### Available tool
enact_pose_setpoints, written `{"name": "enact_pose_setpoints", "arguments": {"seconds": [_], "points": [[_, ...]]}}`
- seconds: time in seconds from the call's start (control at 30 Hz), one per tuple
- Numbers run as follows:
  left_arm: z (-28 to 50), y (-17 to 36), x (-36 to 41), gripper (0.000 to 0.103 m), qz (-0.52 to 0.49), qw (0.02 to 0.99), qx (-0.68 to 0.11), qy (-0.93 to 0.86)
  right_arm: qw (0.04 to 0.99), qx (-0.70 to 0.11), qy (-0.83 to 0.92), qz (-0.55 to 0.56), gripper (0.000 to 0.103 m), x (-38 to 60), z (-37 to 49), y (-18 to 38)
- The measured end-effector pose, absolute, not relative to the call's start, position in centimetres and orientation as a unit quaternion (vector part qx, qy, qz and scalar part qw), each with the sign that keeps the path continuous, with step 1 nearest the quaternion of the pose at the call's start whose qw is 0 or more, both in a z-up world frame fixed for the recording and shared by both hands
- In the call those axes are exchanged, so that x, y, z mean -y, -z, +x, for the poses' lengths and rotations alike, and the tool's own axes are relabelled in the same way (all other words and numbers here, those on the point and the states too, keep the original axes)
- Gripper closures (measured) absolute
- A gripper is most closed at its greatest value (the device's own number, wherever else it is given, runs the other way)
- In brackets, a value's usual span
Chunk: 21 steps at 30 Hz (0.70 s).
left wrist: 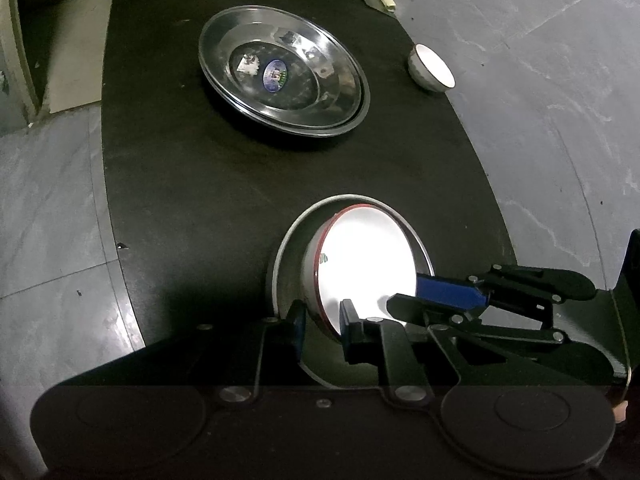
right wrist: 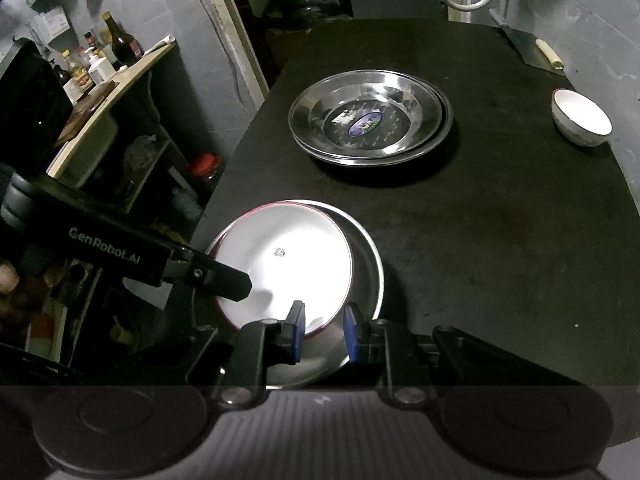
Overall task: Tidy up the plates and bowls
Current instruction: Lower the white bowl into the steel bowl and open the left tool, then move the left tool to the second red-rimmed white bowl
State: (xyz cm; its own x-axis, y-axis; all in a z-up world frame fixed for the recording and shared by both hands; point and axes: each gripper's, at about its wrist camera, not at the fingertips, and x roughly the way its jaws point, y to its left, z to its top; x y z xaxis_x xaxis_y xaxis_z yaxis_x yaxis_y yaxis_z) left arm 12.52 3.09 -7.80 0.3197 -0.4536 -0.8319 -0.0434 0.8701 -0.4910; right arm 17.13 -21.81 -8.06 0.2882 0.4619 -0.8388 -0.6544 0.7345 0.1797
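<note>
Taking the white red-rimmed plate [right wrist: 286,264] as the landmark: it sits tilted in a grey metal dish [right wrist: 366,276] at the near end of the black table [right wrist: 500,240]. On its left edge the left gripper [left wrist: 322,326] is clamped, one pad outside the rim and one on the white face. On its near right edge the right gripper [right wrist: 323,332] has its jaws narrowed around the red rim, though whether its pads actually press there I cannot tell for sure; they look nearly closed on it.

Beyond the plate, towards the middle of the table, lie the stacked steel plates [right wrist: 370,120]. Far right of it, near the table's edge, stands a small white bowl [right wrist: 582,118].

The risk, as I judge it: the plate is glossy and thin-lipped, held only at its rim, so an uneven lift by the two hands could let it slip and clatter onto the dish, or drag the dish along. The bowl stands close to the table's edge and could be knocked off.

The plate looks smooth enamel or ceramic, round and shallow; the dish is matte metal; the steel stack is mirror-bright with a label at its centre; the table top is dull and slightly rough.
</note>
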Motion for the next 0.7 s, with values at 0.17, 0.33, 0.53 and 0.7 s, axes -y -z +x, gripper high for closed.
{"name": "enact_pose_setpoints", "arguments": {"seconds": [0.17, 0.33, 0.53, 0.7], "points": [[12.5, 7.0, -2.3, 0.083, -0.177, 0.794, -0.566, 0.132, 0.793, -0.483, -0.357, -0.104, 0.08, 21.8, 17.3, 8.1], [12.6, 6.1, -1.2, 0.073, -0.129, 0.801, -0.568, 0.139, 0.793, -0.481, -0.36, -0.104, 0.08, 22.0, 17.5, 8.0], [12.3, 5.1, -0.8, 0.056, -0.111, 0.805, -0.562, 0.15, 0.79, -0.479, -0.367, -0.108, 0.079, 22.1, 17.6, 8.0], [12.1, 3.9, -1.5, 0.046, -0.121, 0.815, -0.547, 0.147, 0.796, -0.466, -0.372, -0.106, 0.078, 22.6, 17.6, 7.6]]}}
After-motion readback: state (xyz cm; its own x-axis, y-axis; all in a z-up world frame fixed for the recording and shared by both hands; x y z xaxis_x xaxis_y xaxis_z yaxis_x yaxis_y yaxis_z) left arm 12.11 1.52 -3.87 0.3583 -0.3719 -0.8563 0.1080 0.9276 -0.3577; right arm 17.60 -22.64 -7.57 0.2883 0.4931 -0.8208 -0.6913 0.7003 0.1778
